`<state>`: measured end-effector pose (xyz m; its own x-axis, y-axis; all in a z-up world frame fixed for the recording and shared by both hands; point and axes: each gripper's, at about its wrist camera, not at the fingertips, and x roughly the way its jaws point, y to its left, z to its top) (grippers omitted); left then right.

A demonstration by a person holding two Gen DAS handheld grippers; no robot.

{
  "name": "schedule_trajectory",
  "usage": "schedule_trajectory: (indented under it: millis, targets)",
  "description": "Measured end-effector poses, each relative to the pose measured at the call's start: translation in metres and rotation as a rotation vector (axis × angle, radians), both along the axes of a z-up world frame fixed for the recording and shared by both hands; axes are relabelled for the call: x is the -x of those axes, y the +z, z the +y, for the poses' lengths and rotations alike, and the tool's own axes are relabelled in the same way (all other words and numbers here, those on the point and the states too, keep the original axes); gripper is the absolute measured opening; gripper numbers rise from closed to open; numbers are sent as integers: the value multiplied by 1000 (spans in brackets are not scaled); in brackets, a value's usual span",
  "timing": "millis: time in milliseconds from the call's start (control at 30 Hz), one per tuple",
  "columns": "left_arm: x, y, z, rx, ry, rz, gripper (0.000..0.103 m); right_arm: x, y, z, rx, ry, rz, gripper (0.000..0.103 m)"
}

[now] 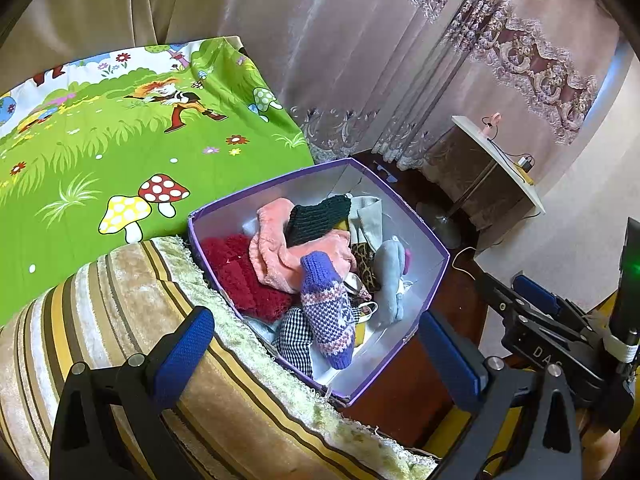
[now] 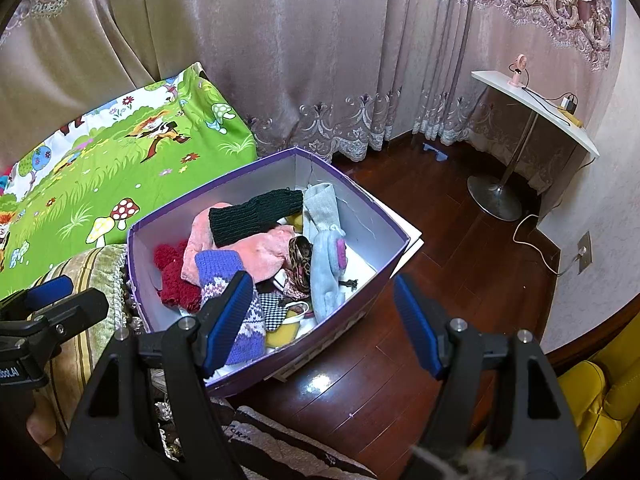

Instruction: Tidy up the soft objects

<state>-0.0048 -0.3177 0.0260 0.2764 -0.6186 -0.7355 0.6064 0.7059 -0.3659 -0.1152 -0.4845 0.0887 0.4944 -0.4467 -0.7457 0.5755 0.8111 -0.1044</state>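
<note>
A purple box (image 1: 404, 204) with white inner walls stands on the floor beside the bed, full of soft things: a purple patterned knit mitten (image 1: 326, 312), a pink fleece piece (image 1: 276, 252), a red knit (image 1: 244, 276), a dark green knit (image 1: 318, 220) and a grey-blue plush (image 1: 390, 280). My left gripper (image 1: 316, 354) is open and empty above the box's near edge. In the right wrist view the box (image 2: 384, 216) holds the same mitten (image 2: 248, 332) and plush (image 2: 326, 264). My right gripper (image 2: 320, 318) is open and empty over the box's near corner.
A bed with a green cartoon sheet (image 1: 120, 148) and a striped beige blanket (image 1: 120, 320) lies left of the box. Curtains (image 2: 320, 60) hang behind. A white side table on a metal stand (image 2: 532, 100) sits at the right on dark wood floor (image 2: 460, 248). A yellow cushion (image 2: 596, 392) is at the lower right.
</note>
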Motion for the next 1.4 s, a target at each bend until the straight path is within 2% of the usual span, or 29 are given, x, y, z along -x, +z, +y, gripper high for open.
schedule_trajectory:
  millis: [1167,1300,1400]
  targets:
    - [1,0,0,1,-3,-2,103,3,-5,1,-2,-2,4,76]
    - [2,2,-3,1,-12,-9,103,3,-5,1,-3,-4,4,76]
    - [4,6,-7,1,-11,-48,103,4,-6,0,-7,-9,5,76]
